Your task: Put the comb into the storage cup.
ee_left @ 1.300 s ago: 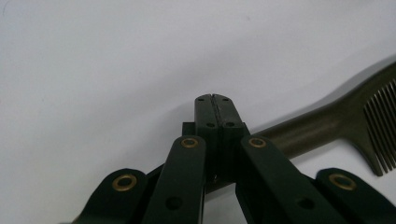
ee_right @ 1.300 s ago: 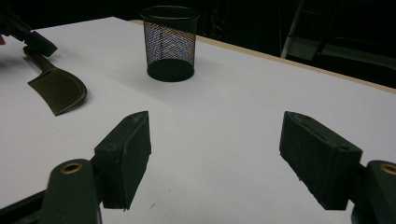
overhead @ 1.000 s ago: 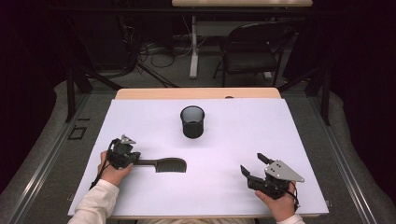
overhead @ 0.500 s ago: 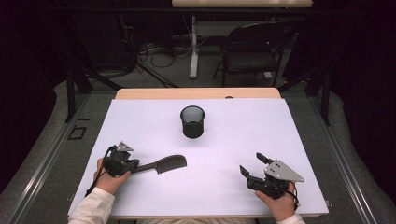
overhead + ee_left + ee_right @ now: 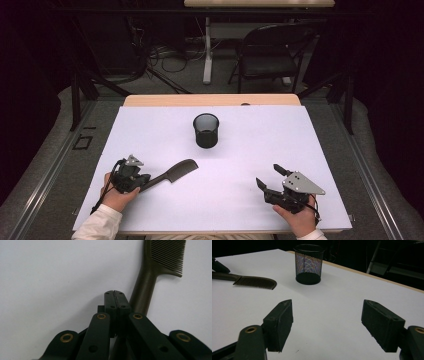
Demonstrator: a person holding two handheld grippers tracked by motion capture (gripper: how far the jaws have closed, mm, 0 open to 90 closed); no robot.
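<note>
Left claw: The left claw (image 5: pixel 145 182) is near the left side of the desk (image 5: pixel 330 165), and its jaws are squeezed together on the handle of the comb (image 5: pixel 172 173).
Close look: In the left gripper view the two jaw tips of the left claw (image 5: pixel 115 292) touch each other, and the comb handle (image 5: pixel 145 290) runs down beside them and goes under the claw. I cannot tell how much of the handle is really pinched.
Comb: It is dark and long. Its teeth end points away from the hand, toward the middle of the desk. I cannot tell if that end rests on the desk or is lifted a bit.
Cup: A black mesh cup (image 5: pixel 206 130) stands upright, farther back and to the right of the comb, well apart from it.
Right claw: The right claw (image 5: pixel 268 176) rests near the right side with its jaws wide apart, holding nothing.
My guess: The comb is meant to go into the cup.
What could go wrong: The grip is only at the handle end, so the long comb could swing, twist or slip out. If it comes in low or sideways, it could bump the light cup and tip it over.
</note>
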